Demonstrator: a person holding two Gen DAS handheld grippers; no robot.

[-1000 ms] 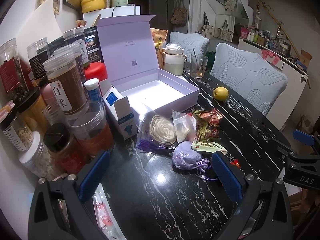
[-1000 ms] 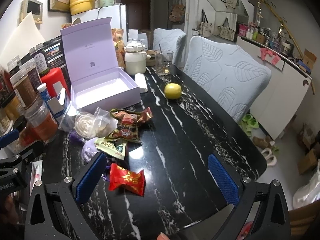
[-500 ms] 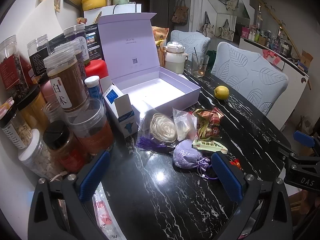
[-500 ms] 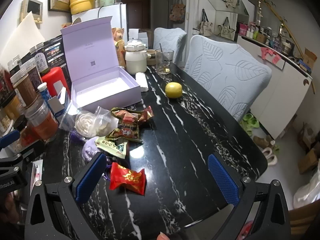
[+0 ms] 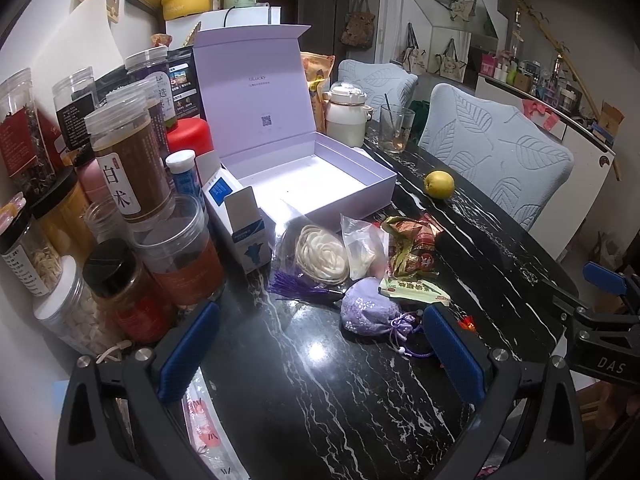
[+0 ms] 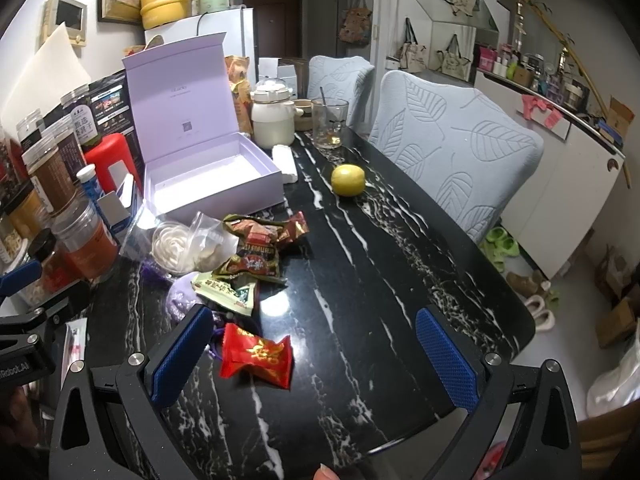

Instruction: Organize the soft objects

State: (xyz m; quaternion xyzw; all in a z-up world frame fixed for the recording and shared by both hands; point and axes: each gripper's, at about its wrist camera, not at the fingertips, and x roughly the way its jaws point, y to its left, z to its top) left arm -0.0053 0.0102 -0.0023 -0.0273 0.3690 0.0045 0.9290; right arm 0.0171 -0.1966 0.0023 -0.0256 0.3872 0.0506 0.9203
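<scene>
Pre-grasp: nothing picked yet, purple box (image 5: 320,184) sits empty at far left. Left gripper (image 5: 320,344) and right gripper (image 6: 316,356) both spread wide, holding nothing. Lavender sachet (image 5: 366,314) lies near left gripper's right finger; red packet (image 6: 256,354) beside right gripper's left finger. Next: centre, close gently.

A long black table (image 6: 360,280) with white streaks shines under a bright light. Two pale blue chairs (image 6: 452,148) with leaf shapes stand at 2 o'clock. A white fridge (image 6: 224,36) is at 11 o'clock. Bags (image 6: 354,28) hang on the far wall at 12 o'clock.
</scene>
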